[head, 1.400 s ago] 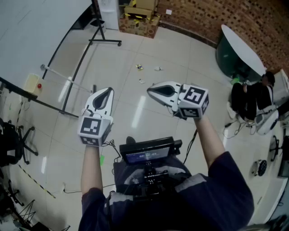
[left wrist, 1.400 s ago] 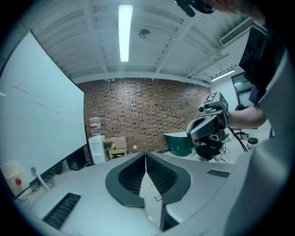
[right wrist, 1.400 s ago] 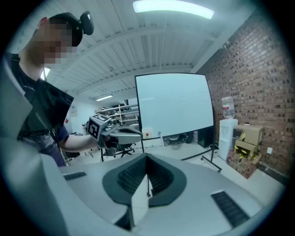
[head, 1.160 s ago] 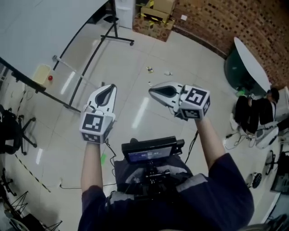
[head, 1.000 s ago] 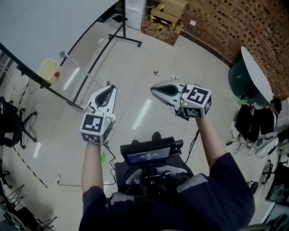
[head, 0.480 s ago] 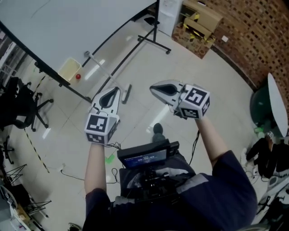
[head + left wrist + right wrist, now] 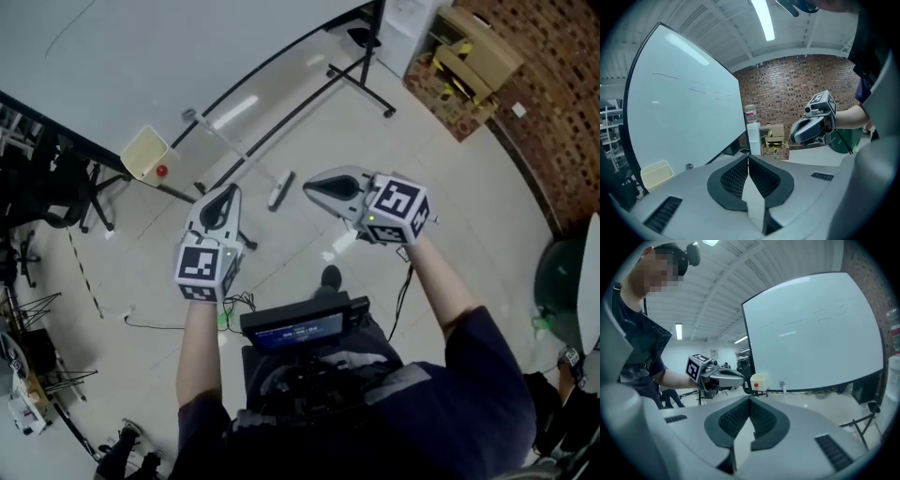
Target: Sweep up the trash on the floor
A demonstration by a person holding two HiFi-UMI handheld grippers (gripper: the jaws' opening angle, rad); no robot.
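Note:
No trash shows on the floor in any view. A long-handled broom (image 7: 246, 157) rests by the whiteboard's foot, its grey head (image 7: 281, 190) on the tiles between my two grippers. My left gripper (image 7: 226, 190) is held in the air left of that head, shut and empty (image 7: 748, 157). My right gripper (image 7: 311, 185) hangs just right of the head, also shut with nothing in it (image 7: 750, 400). Each gripper view shows the other gripper: the right one (image 7: 812, 129) and the left one (image 7: 718, 376).
A big whiteboard (image 7: 141, 47) on a black wheeled stand (image 7: 361, 70) fills the upper left. A yellow box with a red button (image 7: 145, 152) hangs at its lower edge. Cardboard boxes (image 7: 464, 61) stand by the brick wall (image 7: 562, 103). Chairs and tripods (image 7: 37, 187) crowd the left.
The view has swung left: the small scraps on the tiles have left the picture, and the broom and yellow box have come in. Both grippers stayed shut and moved along.

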